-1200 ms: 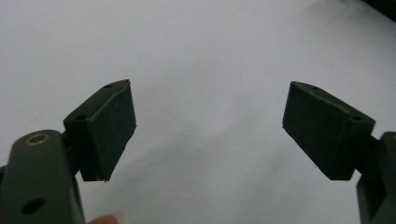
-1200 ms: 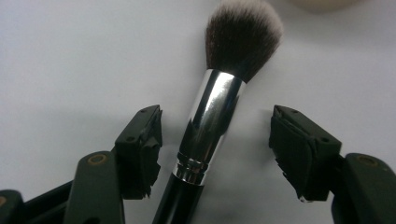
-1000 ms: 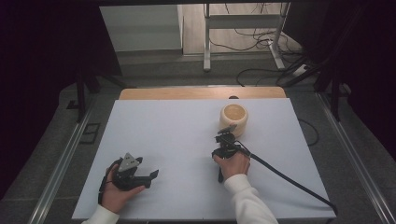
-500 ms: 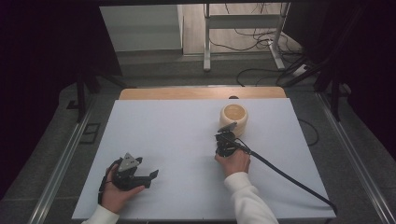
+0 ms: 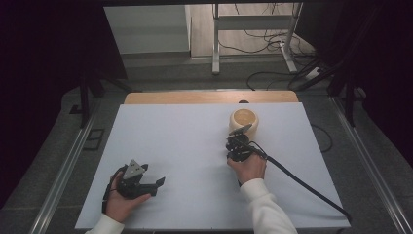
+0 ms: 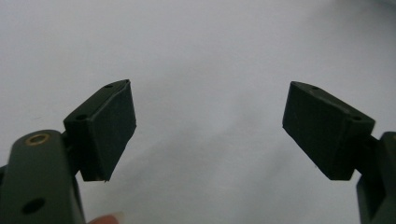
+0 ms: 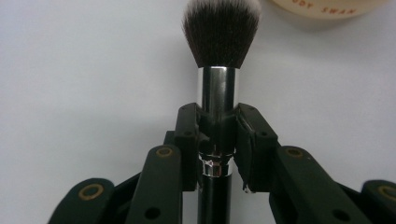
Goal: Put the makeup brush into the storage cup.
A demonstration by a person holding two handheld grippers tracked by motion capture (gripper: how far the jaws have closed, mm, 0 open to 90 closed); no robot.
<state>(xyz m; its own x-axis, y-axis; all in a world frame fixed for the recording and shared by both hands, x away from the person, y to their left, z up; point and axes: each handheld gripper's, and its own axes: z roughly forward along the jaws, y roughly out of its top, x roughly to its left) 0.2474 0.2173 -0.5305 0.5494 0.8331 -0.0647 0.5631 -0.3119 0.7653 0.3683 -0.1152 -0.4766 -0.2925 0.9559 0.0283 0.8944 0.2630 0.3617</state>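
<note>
Both jaws of the right gripper (image 7: 218,126) have just closed on the black-bristled, silver-ferruled makeup brush (image 7: 218,70) at frame centre, below the cream round jar (image 5: 243,120); the left gripper (image 6: 210,130) gapes empty.

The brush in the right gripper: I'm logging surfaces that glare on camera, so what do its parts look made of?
Brush: the collar looks like polished metal, mirror-bright with streaked reflections; the handle is glossy black, plastic or lacquered wood; the bristles are dark, matte, pale-tipped, likely synthetic.

A lab: white-topped table (image 5: 185,146), black curtains (image 5: 44,73), loose floor cables (image 5: 272,73).
</note>
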